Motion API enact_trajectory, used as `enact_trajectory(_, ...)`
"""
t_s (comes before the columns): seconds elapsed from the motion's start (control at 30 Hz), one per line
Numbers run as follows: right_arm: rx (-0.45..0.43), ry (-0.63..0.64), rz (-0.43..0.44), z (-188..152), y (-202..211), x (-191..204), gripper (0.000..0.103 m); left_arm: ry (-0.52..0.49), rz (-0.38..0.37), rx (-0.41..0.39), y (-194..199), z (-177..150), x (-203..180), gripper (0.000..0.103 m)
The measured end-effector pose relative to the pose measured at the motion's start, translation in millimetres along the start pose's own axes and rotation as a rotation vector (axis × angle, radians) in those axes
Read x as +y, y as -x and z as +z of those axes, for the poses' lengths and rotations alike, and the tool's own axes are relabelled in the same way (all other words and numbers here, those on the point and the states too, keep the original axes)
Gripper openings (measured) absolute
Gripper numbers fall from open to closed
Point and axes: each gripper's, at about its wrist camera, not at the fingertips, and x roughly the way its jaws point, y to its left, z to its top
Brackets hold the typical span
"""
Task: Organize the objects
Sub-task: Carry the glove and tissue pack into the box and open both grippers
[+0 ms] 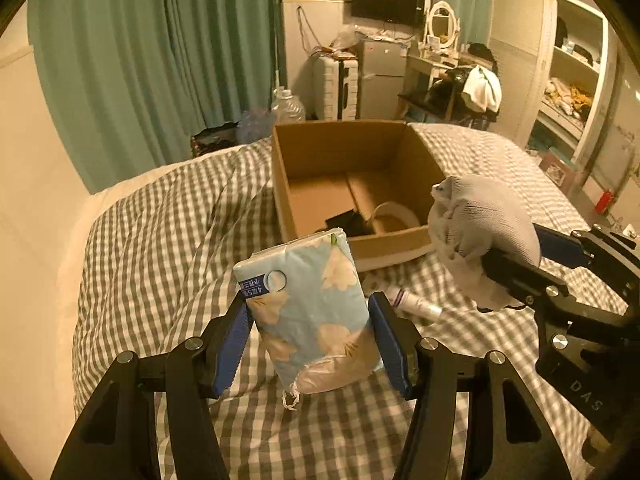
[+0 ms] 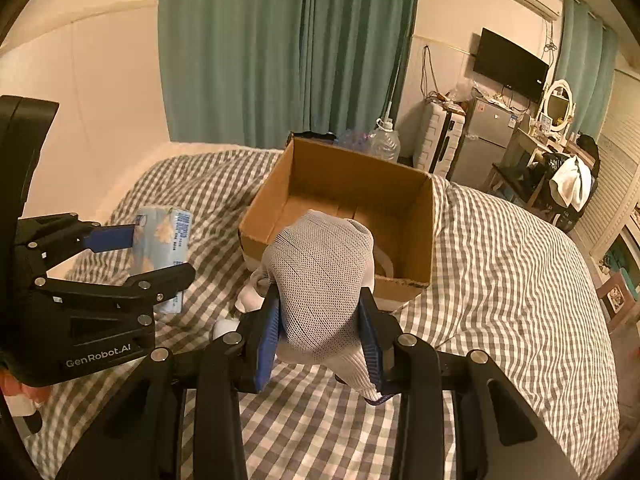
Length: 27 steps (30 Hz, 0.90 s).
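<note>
Tissues (image 1: 310, 312), a soft pack in blue flowered wrap, stood clamped in the left gripper (image 1: 310, 338) above the checked bedcover (image 1: 160, 240); the right gripper (image 2: 320, 332) pinched a rolled grey sock (image 2: 324, 276) near the cardboard box (image 2: 424, 232); the box held a black item and a pale ring, so packing looked partly done; a tube (image 1: 416, 304) lay loose on the cover; "GenRobot.AI" marked one gripper, "DAS" the other; the pack's print was unreadable.

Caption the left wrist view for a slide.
Left gripper holds a tissue pack above the checked bedding, facing the cardboard box.
</note>
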Motion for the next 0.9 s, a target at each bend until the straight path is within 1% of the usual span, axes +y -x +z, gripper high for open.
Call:
enact_trajectory(0.17, -0.038, -0.011, -0.011, 14, 11, -7, 0.036, -0.037, 0.018, -0.048, 11, 20, -8, 0.06)
enact_trajectory(0.23, -0.048, -0.016, -0.007, 21, 13, -11, 0.036, -0.044, 0.011, -0.057, 13, 29, -9, 0.06)
enact_trajectory(0.37, -0.061, -0.029, 0.0, 38, 11, -21, 0.036, -0.055, 0.007, -0.084, 15, 51, -12, 0.06)
enact_trajectory(0.5, -0.074, -0.046, 0.008, 55, 4, -32, 0.036, -0.071, 0.008, -0.105, 9, 76, -16, 0.06)
enact_trajectory(0.67, -0.075, -0.044, 0.001, 77, -13, -45, 0.036, -0.086, 0.002, -0.109, -10, 105, -22, 0.06)
enact_trajectory(0.9, -0.059, -0.075, 0.011, 100, -52, -66, 0.036, -0.102, 0.008, -0.092, -59, 135, -27, 0.06)
